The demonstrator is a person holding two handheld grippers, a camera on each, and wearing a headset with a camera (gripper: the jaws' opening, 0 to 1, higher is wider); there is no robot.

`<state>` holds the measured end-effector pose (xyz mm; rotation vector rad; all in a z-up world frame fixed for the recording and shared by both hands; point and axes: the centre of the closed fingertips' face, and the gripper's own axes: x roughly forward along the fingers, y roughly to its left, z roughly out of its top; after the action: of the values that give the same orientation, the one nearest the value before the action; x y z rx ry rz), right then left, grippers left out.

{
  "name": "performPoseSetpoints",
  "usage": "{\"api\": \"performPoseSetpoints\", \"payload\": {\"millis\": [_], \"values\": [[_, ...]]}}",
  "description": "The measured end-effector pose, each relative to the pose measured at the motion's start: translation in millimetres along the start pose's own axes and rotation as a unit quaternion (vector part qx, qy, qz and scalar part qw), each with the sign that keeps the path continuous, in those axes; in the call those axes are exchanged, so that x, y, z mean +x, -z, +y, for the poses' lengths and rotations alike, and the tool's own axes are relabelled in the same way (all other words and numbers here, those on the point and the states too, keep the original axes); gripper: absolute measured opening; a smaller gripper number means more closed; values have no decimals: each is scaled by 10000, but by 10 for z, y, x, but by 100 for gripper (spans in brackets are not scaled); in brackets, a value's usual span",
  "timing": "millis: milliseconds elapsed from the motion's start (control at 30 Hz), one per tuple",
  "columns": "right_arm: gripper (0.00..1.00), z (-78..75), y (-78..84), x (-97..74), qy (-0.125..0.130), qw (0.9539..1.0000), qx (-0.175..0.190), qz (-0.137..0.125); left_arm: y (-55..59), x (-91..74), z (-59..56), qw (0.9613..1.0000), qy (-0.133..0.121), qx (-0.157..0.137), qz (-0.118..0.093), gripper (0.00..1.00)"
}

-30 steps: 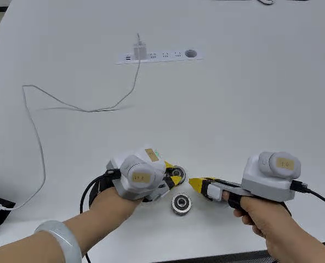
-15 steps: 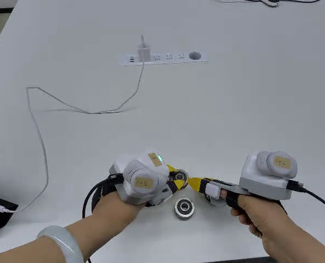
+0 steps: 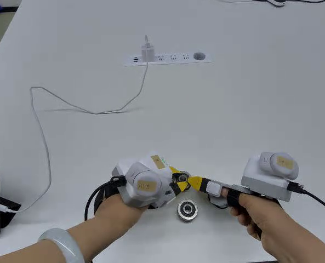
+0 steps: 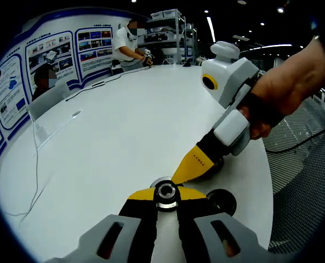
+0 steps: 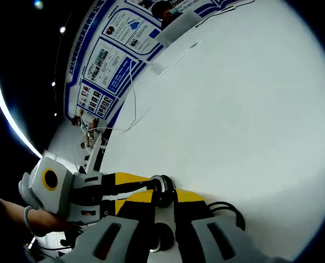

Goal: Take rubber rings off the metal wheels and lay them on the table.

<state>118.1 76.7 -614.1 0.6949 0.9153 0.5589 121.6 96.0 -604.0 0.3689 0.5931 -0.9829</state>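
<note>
At the table's (image 3: 233, 109) near edge — left gripper (image 3: 177, 182) tight around a metal wheel (image 4: 166, 192), right gripper (image 3: 195, 181) against it, closure unclear

L gripper (image 3: 175, 184): jaws clamped on metal wheel (image 4: 166, 193), pointing right | R gripper (image 3: 195, 181): jaws nearly together, tips at the same wheel, meeting L's tips, grip unclear | left hand (image 3: 114, 207), right hand (image 3: 259, 212): wrapped around the handles, forearms low, angled inward
</note>
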Motion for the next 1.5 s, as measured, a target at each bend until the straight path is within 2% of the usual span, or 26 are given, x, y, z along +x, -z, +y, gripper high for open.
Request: {"api": "performPoseSetpoints", "payload": {"millis": [133,267,367,900,1133,1167,1500], "values": [[15,-21,20,11,-18,9999,84,77,-1,0,-3,10000,7,1,1,13],[15,17,25,32,-182,9994,264,92,-1,0,-7,10000,14,-11,-11,13],[15,23,21,44,-208,9993,297,89,-2,-1,-11,10000,13,-22,-11,13],[6,2,2,-26,-158,9998,-65,93,-7,-3,-17,10000,10,-38,-27,13],[3,-6,-17,-52,-4,9991,-402,144,-9,-5,-17,10000,8,-43,-27,13],[3,25,-11,-45,-82,9991,-392,155,-9,-5,-18,10000,10,-46,-28,13],[6,18,20,-5,-157,9994,-229,209,-4,-10,-15,10000,11,-57,-27,13]]}}
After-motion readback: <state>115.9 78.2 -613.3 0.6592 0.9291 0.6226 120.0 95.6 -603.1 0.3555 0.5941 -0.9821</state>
